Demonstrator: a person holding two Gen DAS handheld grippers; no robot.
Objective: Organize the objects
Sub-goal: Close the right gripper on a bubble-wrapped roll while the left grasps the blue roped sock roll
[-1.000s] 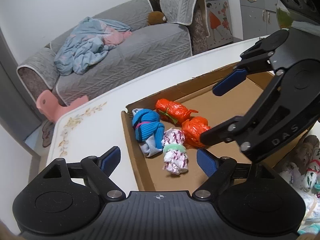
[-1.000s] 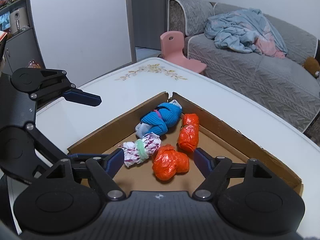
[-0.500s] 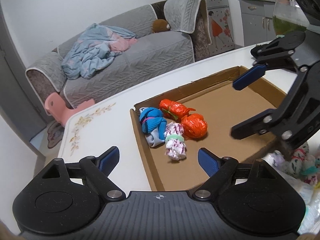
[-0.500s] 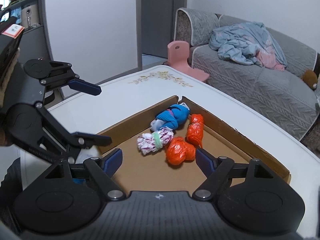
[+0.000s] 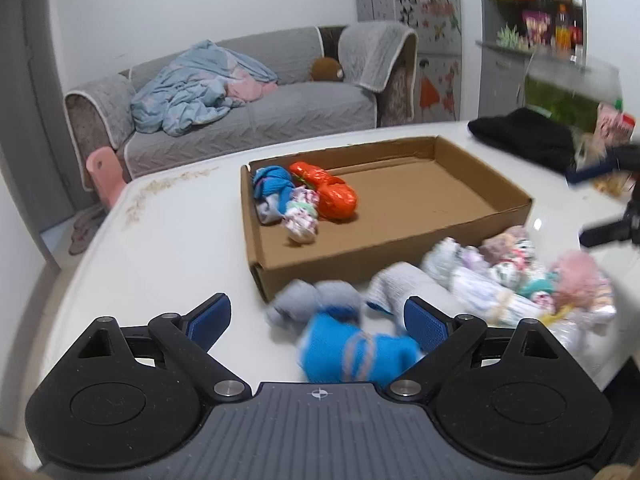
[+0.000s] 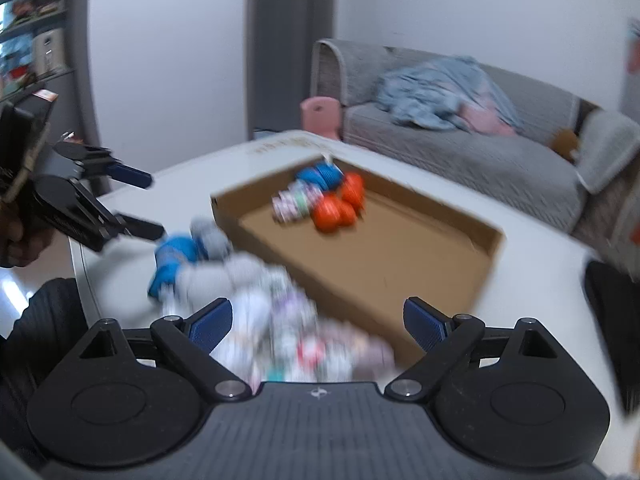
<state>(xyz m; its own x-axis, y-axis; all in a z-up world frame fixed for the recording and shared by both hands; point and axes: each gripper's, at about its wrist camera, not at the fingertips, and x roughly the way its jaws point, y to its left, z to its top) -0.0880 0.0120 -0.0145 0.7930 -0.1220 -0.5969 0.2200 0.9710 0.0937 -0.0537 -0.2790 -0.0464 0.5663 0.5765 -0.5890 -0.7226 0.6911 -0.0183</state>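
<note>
Two grippers, both spread wide with nothing between the fingers. Starting on the left: the left gripper [image 5: 318,320] sits low over the white table [image 5: 160,248], and just ahead of its open fingers is a blurry bright blue sock roll [image 5: 352,354], close to the right pad [image 5: 425,323] but I can't tell if it's actually touching. A grey rolled sock [image 5: 312,304] sits right behind that, up against the near wall of the cardboard box [image 5: 460,236].

Further ahead, in the box's far left corner, four bundles are packed together: a blue one [image 5: 274,186], two orange ones [image 5: 328,194] and a white patterned one [image 5: 302,220]. Rest of the box floor is bare cardboard.

Off to the right of the left gripper, a loose heap of pale and pink sock rolls [image 5: 516,284] lies on the table beside the box. The right gripper [image 6: 318,318] hangs right over that same heap [image 6: 288,328], very smeared in its own view, with the box [image 6: 360,248] ahead and slightly right of it. It shows up at the far right edge of the left view [image 5: 604,200] too.

A grey sofa [image 5: 256,116] with a blue blanket [image 5: 188,92] is in the background.
</note>
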